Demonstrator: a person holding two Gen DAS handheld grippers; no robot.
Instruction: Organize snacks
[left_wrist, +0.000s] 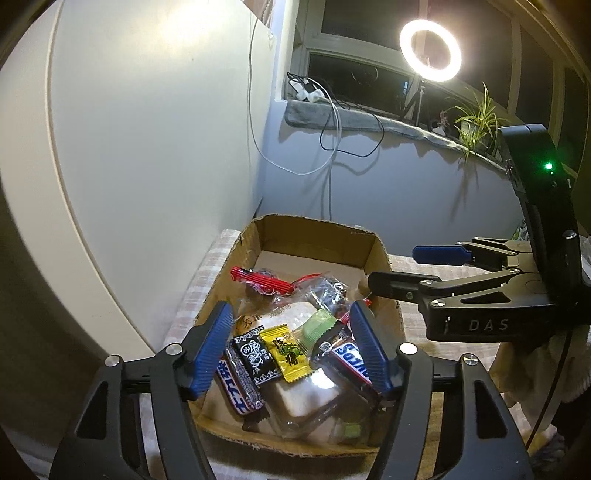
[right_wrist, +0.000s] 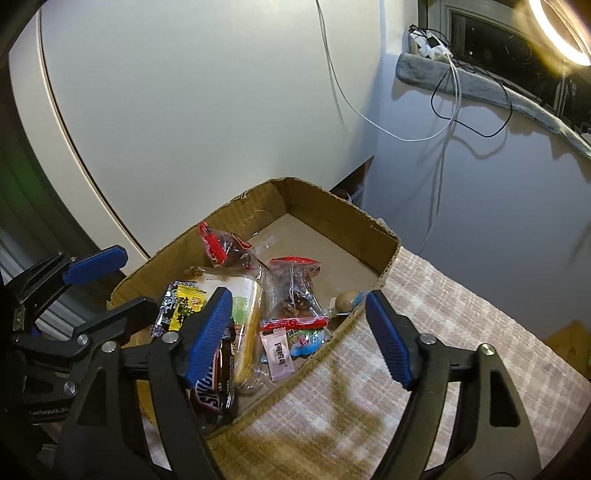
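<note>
A shallow cardboard box (left_wrist: 380, 251) (right_wrist: 325, 206) sits on a checked cloth. It holds several snacks: a yellow candy (left_wrist: 286, 349) (right_wrist: 186, 304), a Snickers bar (left_wrist: 352, 360) (right_wrist: 210, 391), a clear-wrapped bread (left_wrist: 303, 398), red-sealed packets (left_wrist: 262, 282) (right_wrist: 295, 291) and a pink sachet (right_wrist: 280, 354). My left gripper (left_wrist: 291, 354) is open and empty, just above the snacks at the box's near end. My right gripper (right_wrist: 299, 336) is open and empty over the box's right wall; it also shows in the left wrist view (left_wrist: 402, 267).
A white cabinet panel (left_wrist: 147, 129) stands close behind and left of the box. A grey wall with hanging cables (left_wrist: 332, 140), a window sill, a ring light (left_wrist: 430, 50) and a plant (left_wrist: 476, 125) lie beyond. The checked cloth (right_wrist: 461, 332) extends to the right.
</note>
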